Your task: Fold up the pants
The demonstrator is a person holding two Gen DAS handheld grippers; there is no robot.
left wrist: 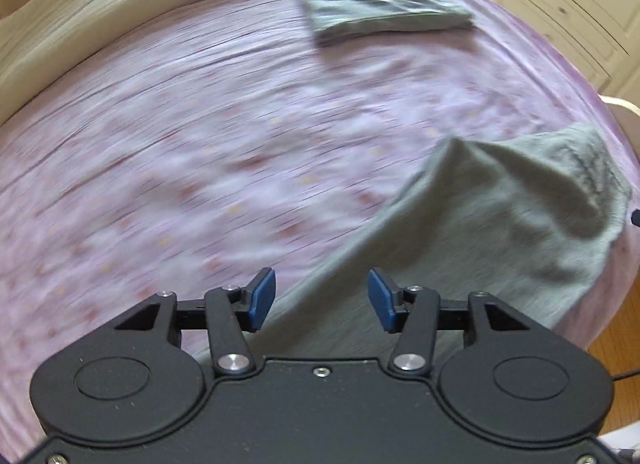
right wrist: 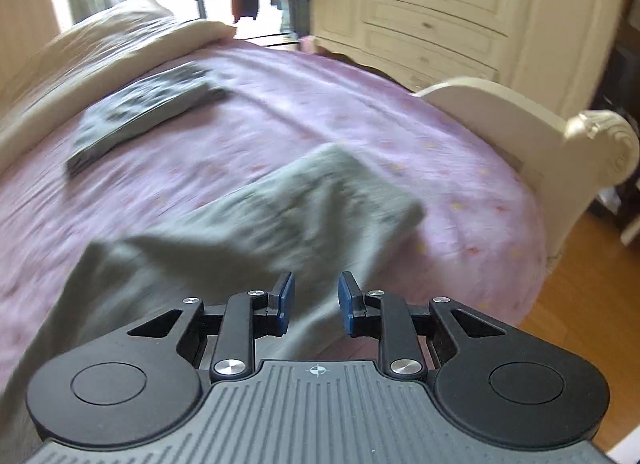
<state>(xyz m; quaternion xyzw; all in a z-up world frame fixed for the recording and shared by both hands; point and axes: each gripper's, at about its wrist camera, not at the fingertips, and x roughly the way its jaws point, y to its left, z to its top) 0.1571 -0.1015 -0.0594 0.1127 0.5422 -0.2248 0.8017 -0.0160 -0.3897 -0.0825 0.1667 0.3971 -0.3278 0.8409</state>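
Your left tongs [left wrist: 322,300] and right tongs [right wrist: 316,300] both stand apart and empty above the grey pants [right wrist: 256,224], which lie rumpled on the near part of the pink bed [right wrist: 400,136], with a folded grey garment [right wrist: 140,112] far left.

free: bedsheet [left wrist: 200,144] left of pants [left wrist: 480,224] | obstacles: folded garment [left wrist: 380,0], footboard [right wrist: 520,124]
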